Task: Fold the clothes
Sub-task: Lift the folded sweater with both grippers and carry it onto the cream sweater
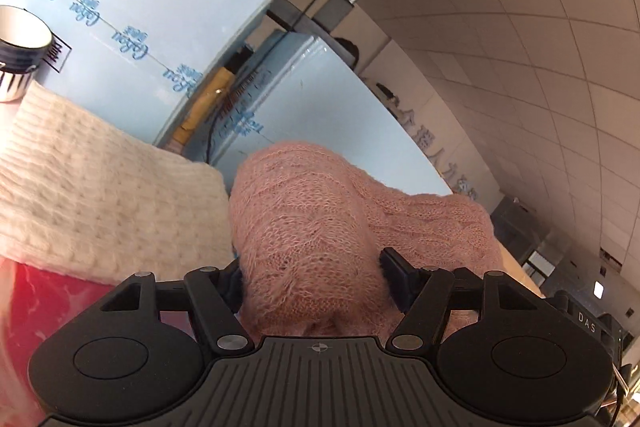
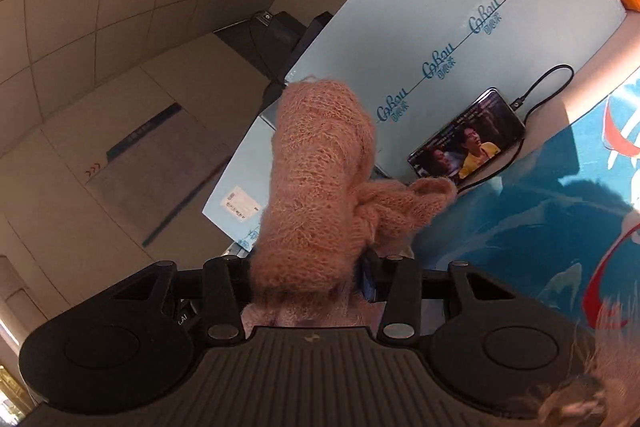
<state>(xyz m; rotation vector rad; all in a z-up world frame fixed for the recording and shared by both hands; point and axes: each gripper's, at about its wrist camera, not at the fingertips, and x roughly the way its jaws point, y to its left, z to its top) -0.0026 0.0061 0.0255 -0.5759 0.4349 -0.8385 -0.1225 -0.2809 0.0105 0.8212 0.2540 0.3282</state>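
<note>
Both wrist cameras look forward, tilted, close behind bunched pink knit [image 1: 312, 227] – sharing blue boards [image 2: 460, 27].

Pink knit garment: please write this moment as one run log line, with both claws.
step: fold clothes | left claw: shut on pink knit garment | right claw: shut on pink knit garment | beside: cream knit | phone playing

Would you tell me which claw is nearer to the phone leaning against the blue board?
Right. The right claw, shut on the pink sweater, has the phone just ahead; the left claw's view shows no phone.
</note>
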